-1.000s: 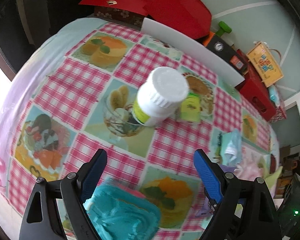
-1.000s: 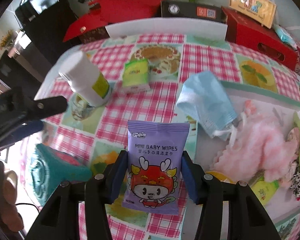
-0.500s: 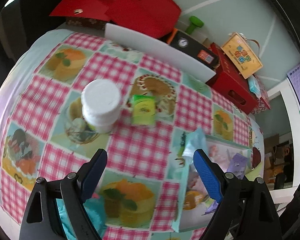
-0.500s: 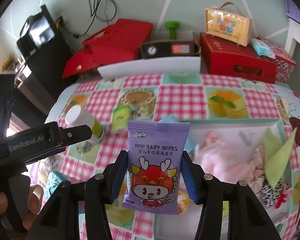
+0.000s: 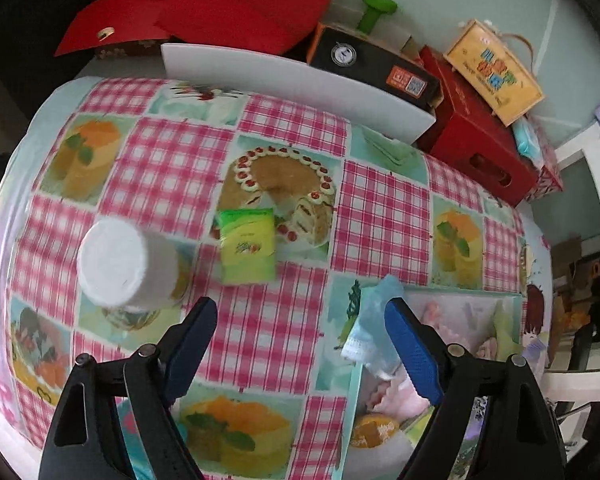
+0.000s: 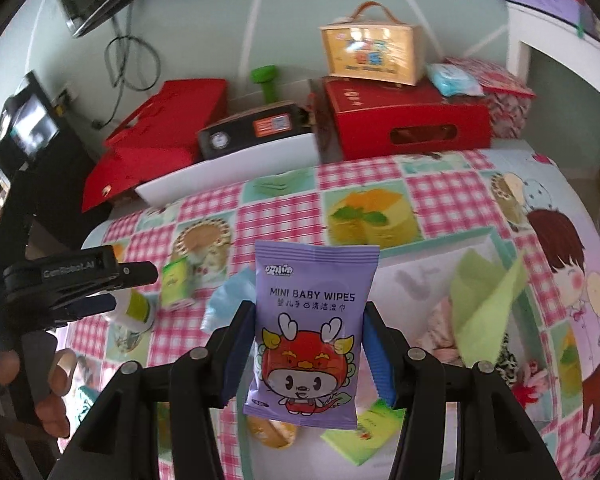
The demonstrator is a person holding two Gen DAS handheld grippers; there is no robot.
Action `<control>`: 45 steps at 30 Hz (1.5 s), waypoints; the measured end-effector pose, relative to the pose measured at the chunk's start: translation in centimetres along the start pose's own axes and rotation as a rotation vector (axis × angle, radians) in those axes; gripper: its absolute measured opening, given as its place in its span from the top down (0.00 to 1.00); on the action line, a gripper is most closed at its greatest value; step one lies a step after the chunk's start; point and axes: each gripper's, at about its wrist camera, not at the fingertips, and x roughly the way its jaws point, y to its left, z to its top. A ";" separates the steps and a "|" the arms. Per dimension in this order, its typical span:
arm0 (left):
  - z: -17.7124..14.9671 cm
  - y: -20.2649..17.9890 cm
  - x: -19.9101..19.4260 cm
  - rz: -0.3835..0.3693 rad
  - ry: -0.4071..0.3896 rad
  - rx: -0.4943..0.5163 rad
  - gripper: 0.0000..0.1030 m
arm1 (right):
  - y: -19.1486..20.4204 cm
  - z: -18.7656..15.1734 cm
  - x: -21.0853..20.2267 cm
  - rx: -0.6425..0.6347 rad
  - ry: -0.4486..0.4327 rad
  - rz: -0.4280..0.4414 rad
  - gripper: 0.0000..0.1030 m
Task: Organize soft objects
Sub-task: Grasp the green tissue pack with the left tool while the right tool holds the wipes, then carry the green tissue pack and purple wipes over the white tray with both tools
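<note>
A: Shifted over the last second?

B: Swung across toward the tray (image 5: 440, 291), both views. From the left wrist: bottle (image 5: 120, 264) gone from centre to the left side, green packet (image 5: 248, 250) now mid-frame on the worktop (image 5: 172, 160), tray newly in sight at lower right.

A: And from the right wrist?

B: Lifted and tipped back. More of the wall and the red boxes showing than before; tray now spread behind and below the wipes pack (image 6: 308, 336) instead of off to the right. Same hold on the pack throughout.

A: State of the left gripper (image 5: 300, 306)?

B: Spread wide, though just eased inward a touch. Nothing between the fingers, only checked cloth below. Right finger overlapping the blue mask (image 5: 374, 320) in the picture; cannot tell whether touching. Mask itself draped over the tray's near-left corner.

A: Right gripper (image 6: 308, 308)?

B: About half spread, pinching the wipes pack by both side edges. Pack upright, printed face to the camera, held clear above the worktop and over the tray's left part.

A: Inside the tray?

B: Green cloth (image 6: 484, 300) standing up in folds, pink fluff (image 6: 440, 332) just beside it. Further left in that view, a hand (image 6: 52, 384) wrapped round the left gripper's handle.
</note>
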 end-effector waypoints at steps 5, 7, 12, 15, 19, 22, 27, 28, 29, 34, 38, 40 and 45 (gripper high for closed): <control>2.2 -0.6 2.5 0.043 0.053 -0.006 0.27 | -1.6 0.3 -0.2 0.049 -0.005 0.005 0.46; 2.9 -0.6 3.3 0.074 0.063 -0.009 0.29 | -1.9 0.3 -0.4 0.058 -0.009 0.005 0.46; 3.6 -0.5 5.5 0.140 0.102 0.006 0.35 | -2.3 0.4 -0.5 0.075 -0.010 0.012 0.46; 3.8 -0.1 6.6 0.152 0.121 -0.002 0.39 | -2.5 0.4 -0.5 0.084 -0.011 0.011 0.46; 3.9 0.1 7.9 0.191 0.146 0.005 0.40 | -2.7 0.4 -0.5 0.088 -0.012 0.014 0.46; 4.0 0.4 8.6 0.206 0.151 0.004 0.40 | -2.8 0.5 -0.5 0.093 -0.011 0.015 0.46; 4.4 0.4 8.8 0.245 0.133 0.024 0.49 | -2.9 0.5 -0.4 0.098 -0.007 0.018 0.46; 4.5 0.4 8.8 0.253 0.129 0.030 0.50 | -2.9 0.5 -0.4 0.098 -0.006 0.018 0.46; 4.6 0.4 8.8 0.257 0.127 0.032 0.50 | -2.9 0.5 -0.4 0.098 -0.006 0.018 0.46; 5.6 0.6 8.7 0.315 0.099 0.034 0.50 | -2.9 0.6 -0.5 0.096 -0.008 0.020 0.46; 5.9 0.1 8.4 0.375 0.070 0.069 0.50 | -2.9 0.6 -0.4 0.093 -0.002 0.021 0.46; 6.1 0.3 8.8 0.362 0.090 0.058 0.50 | -2.8 0.6 -0.3 0.090 0.000 0.022 0.46; 6.1 1.3 10.1 0.315 0.143 0.025 0.50 | -2.8 0.6 -0.3 0.093 0.001 0.022 0.46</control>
